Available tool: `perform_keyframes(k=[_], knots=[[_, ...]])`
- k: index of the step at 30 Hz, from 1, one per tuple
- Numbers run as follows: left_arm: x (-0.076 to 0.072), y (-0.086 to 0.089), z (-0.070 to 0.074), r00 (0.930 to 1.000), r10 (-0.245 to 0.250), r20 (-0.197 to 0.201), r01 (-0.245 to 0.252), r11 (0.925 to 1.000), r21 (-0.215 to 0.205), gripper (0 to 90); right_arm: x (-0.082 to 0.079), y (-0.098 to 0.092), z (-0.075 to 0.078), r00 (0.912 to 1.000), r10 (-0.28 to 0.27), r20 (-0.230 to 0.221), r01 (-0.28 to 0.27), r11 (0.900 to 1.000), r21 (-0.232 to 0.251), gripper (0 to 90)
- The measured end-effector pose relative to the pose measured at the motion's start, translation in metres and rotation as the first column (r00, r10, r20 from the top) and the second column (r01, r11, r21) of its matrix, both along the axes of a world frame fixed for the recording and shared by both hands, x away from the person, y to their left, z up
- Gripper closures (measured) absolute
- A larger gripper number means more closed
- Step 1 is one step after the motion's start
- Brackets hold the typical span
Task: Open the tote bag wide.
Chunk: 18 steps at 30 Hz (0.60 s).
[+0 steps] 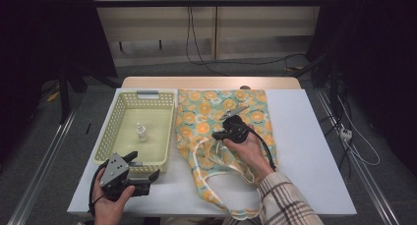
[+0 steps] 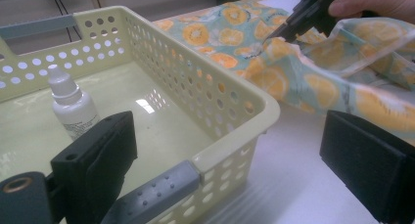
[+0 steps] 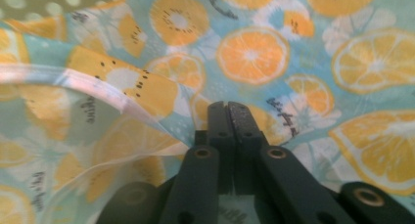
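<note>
A cloth bag (image 1: pixel 206 112) printed with orange slices lies flat on the white table, its pale straps trailing toward the person. My right gripper (image 1: pixel 219 134) is over the middle of the bag; its jaws are pressed together, tips (image 3: pixel 227 109) against the cloth (image 3: pixel 254 53), and no cloth shows between them. From the left gripper view the same tip (image 2: pixel 281 35) meets a raised fold of the bag (image 2: pixel 303 72). My left gripper (image 1: pixel 143 166) stands open at the near corner of a pale yellow basket (image 1: pixel 115 117), nothing between its jaws (image 2: pixel 225 136). A small white bottle (image 1: pixel 142 132) (image 2: pixel 71 106) stands inside the basket (image 2: pixel 195 72).
The basket has perforated walls and grey handles (image 1: pixel 147 94) (image 2: pixel 156 197). Bare white tabletop (image 1: pixel 305 151) lies to the right of the bag and along the near edge. Beyond the table's far edge are a floor with cables (image 1: pixel 231 63) and dark curtains.
</note>
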<state>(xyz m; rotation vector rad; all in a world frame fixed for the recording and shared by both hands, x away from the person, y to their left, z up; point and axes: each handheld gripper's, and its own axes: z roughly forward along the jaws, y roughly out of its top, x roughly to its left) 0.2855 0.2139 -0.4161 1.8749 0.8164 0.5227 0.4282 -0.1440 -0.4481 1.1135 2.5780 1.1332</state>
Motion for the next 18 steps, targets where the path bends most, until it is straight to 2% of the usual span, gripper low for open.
perform_keyframes(k=[1,2,3,4,5,6,7,8,9,10,12,13,14,16,17,18], knots=[[0.0,0.0,0.0,1.0,0.0,0.0,0.0,1.0,-0.002,6.4,0.0,-0.001,-0.005,0.9998,-0.014,-0.015,0.014,1.0,-0.006,76.0],[0.0,0.0,0.0,1.0,0.0,0.0,0.0,1.0,-0.003,6.4,0.0,-0.001,-0.005,0.9998,-0.014,-0.015,0.014,1.0,-0.006,76.0],[0.0,0.0,0.0,1.0,-0.001,0.001,0.001,1.0,-0.003,6.4,-0.001,-0.001,-0.005,0.9997,-0.015,-0.018,0.015,1.0,-0.004,72.4],[0.0,0.0,0.0,1.0,0.0,0.0,0.0,1.0,-0.003,6.4,-0.005,-0.003,0.0,0.9999,-0.007,-0.009,0.007,1.0,0.001,61.8],[0.0,0.0,0.0,1.0,0.001,-0.001,-0.001,1.0,-0.005,6.4,-0.007,-0.004,0.003,1.0,-0.007,-0.005,0.007,1.0,0.01,56.4],[0.0,0.0,0.0,1.0,-0.001,-0.001,0.001,1.0,-0.004,6.4,-0.007,-0.004,0.003,1.0,-0.007,-0.005,0.007,1.0,0.01,56.4],[0.0,0.0,0.0,1.0,-0.002,0.0,0.002,1.0,-0.002,6.4,-0.01,-0.005,0.008,1.0,-0.005,0.004,0.005,1.0,0.023,53.0],[0.0,0.0,0.0,1.0,-0.002,0.001,0.002,1.0,-0.003,6.4,-0.018,-0.009,0.02,0.9998,0.004,0.019,-0.005,0.999,0.041,48.6],[0.0,0.0,0.0,1.0,-0.002,0.001,0.002,1.0,-0.003,6.4,-0.018,-0.009,0.02,0.9998,0.004,0.019,-0.005,0.999,0.041,48.6],[0.0,0.0,0.0,1.0,0.0,0.003,0.0,1.0,0.009,6.4,-0.027,-0.014,0.03,0.9992,0.01,0.038,-0.011,0.999,0.046,43.0],[0.0,0.0,0.0,1.0,-0.001,0.002,0.001,0.9999,0.011,6.4,-0.032,-0.017,0.035,0.9988,0.004,0.048,-0.007,0.998,0.057,40.4],[0.0,0.0,0.0,1.0,-0.001,0.003,0.001,0.9999,0.013,6.4,-0.042,-0.024,0.044,0.9979,0.006,0.065,-0.012,0.996,0.093,36.9],[0.0,-0.001,0.0,1.0,-0.002,0.004,0.002,0.9999,0.014,6.4,-0.042,-0.024,0.044,0.9979,0.006,0.065,-0.012,0.996,0.093,36.9],[0.0,-0.001,0.0,1.0,-0.002,0.003,0.002,0.9999,0.013,6.4,-0.059,-0.033,0.053,0.997,0.021,0.075,-0.03,0.993,0.116,33.5],[0.0,-0.001,0.0,1.0,-0.001,0.003,0.001,0.9999,0.014,6.4,-0.059,-0.033,0.053,0.997,0.021,0.075,-0.03,0.993,0.116,33.5],[0.0,-0.001,0.0,1.0,-0.001,0.003,0.001,0.9999,0.015,6.4,-0.074,-0.037,0.057,0.9961,0.027,0.084,-0.036,0.994,0.104,30.3]])
